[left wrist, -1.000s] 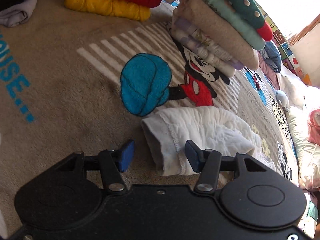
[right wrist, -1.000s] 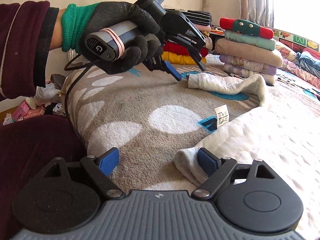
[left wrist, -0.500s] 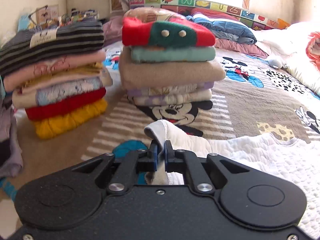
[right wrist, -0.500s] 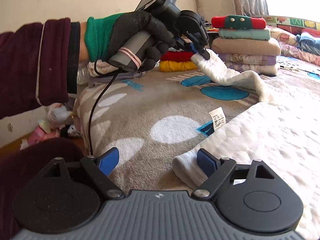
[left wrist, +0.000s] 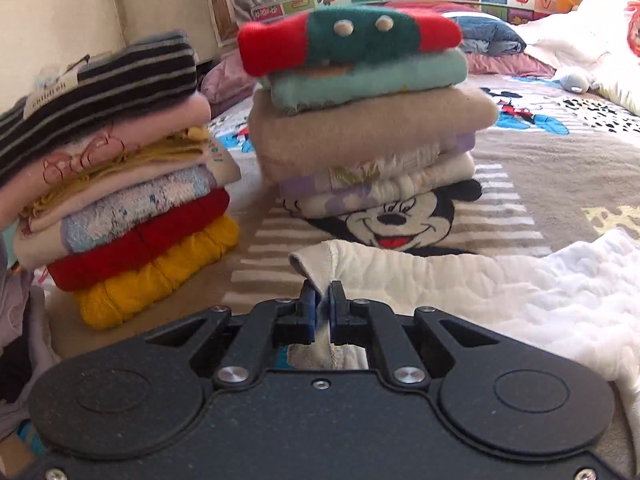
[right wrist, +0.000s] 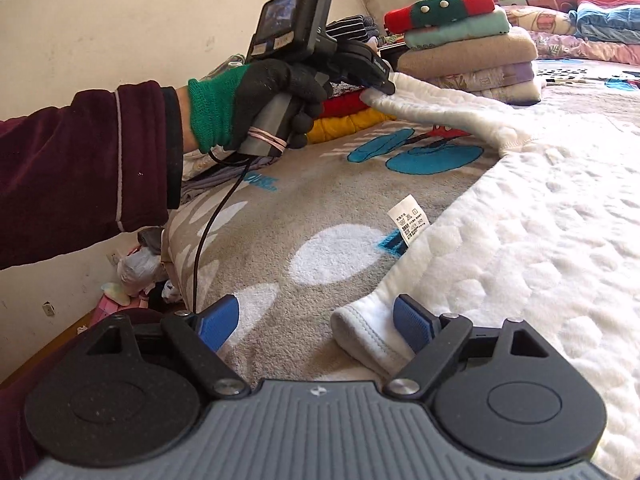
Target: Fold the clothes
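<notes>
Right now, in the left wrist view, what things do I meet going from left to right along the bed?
Stack with the striped top → stack with the red-green top → white garment, its cuff held by the left tool.

Right gripper (right wrist: pixel 316 326) stood wide open, a cuff of the white quilted garment (right wrist: pixel 540 220) between its blue pads, unclamped. Left gripper (right wrist: pixel 380 76), in a gloved hand (right wrist: pixel 264 96), pinched the garment's far sleeve end above the bed (right wrist: pixel 288 200).
</notes>
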